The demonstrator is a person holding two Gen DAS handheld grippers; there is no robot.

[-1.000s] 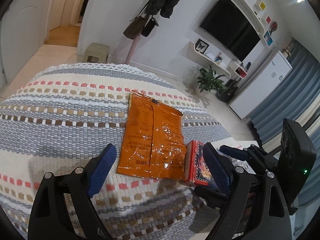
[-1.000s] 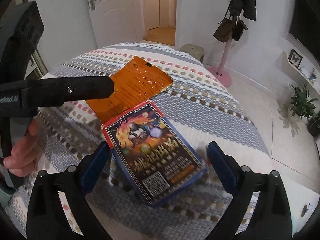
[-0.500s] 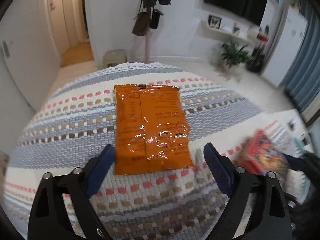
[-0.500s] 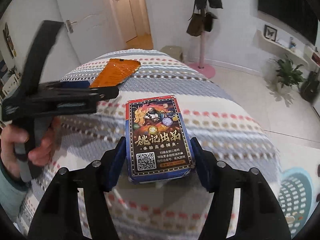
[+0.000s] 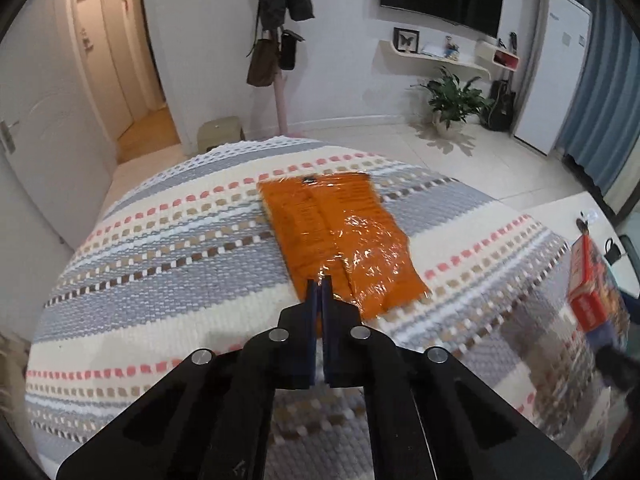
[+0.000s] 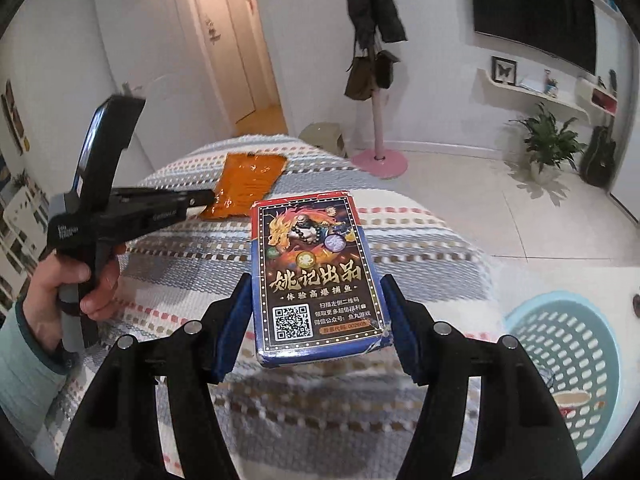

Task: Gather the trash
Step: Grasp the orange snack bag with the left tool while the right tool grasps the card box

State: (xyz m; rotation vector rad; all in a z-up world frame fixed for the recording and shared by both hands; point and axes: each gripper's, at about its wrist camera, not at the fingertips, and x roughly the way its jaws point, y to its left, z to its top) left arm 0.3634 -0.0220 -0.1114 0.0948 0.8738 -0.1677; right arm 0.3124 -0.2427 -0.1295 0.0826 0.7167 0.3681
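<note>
so far nothing is binned. right gripper (image 6: 316, 312) clamps the card box (image 6: 316, 276) above the striped cloth (image 5: 160, 264); teal basket (image 6: 568, 364) sits low right, apparently its destination. left gripper (image 5: 320, 284) pinches the near edge of the orange wrapper (image 5: 340, 236), which looks flat on the cloth. both drops remain. tiled room, coat stand (image 6: 376, 80), plant (image 5: 452, 96).

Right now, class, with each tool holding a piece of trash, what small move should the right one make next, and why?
Probably swing the right tool rightward over the blue basket and let go. It already grips the card box clear of the striped cloth, and the basket sits on the floor at the lower right.
</note>
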